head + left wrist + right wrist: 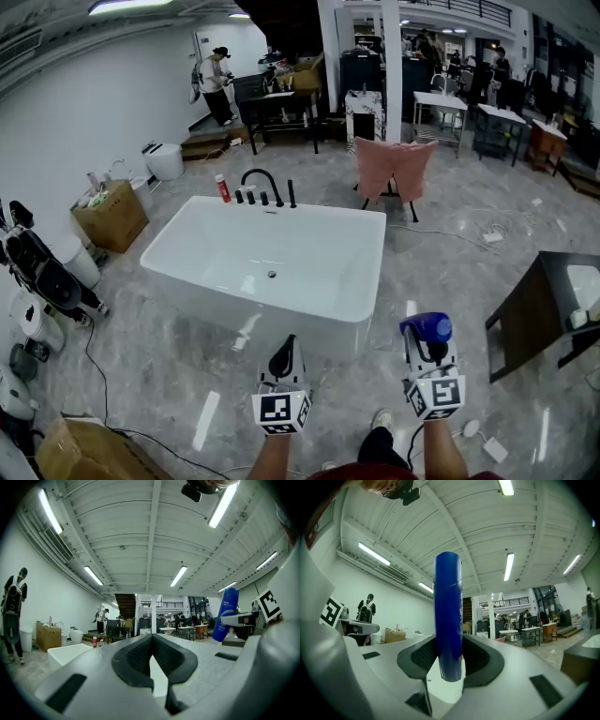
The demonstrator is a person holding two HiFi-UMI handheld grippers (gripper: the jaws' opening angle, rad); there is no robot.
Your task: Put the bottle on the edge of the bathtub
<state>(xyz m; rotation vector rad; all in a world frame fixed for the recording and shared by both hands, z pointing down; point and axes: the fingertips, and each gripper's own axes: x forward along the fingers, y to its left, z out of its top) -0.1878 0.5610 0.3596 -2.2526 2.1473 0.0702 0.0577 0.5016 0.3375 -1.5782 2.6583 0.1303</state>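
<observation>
A blue bottle (448, 620) stands upright between the jaws of my right gripper (449, 660), which is shut on it; in the head view the blue bottle (427, 327) shows above that right gripper (427, 349). My left gripper (285, 356) is held beside it, jaws together and nothing between them. From the left gripper view the left gripper (152, 660) points level and the blue bottle (225, 614) shows at the right. The white bathtub (366, 272) lies just ahead of both grippers, its near rim bare.
A black faucet (262, 185) and a small red bottle (223, 188) stand on the tub's far rim. A cardboard box (111, 216) sits left, a pink-draped chair (394, 169) behind, a dark cabinet (544, 314) right. A person (217, 82) stands far back.
</observation>
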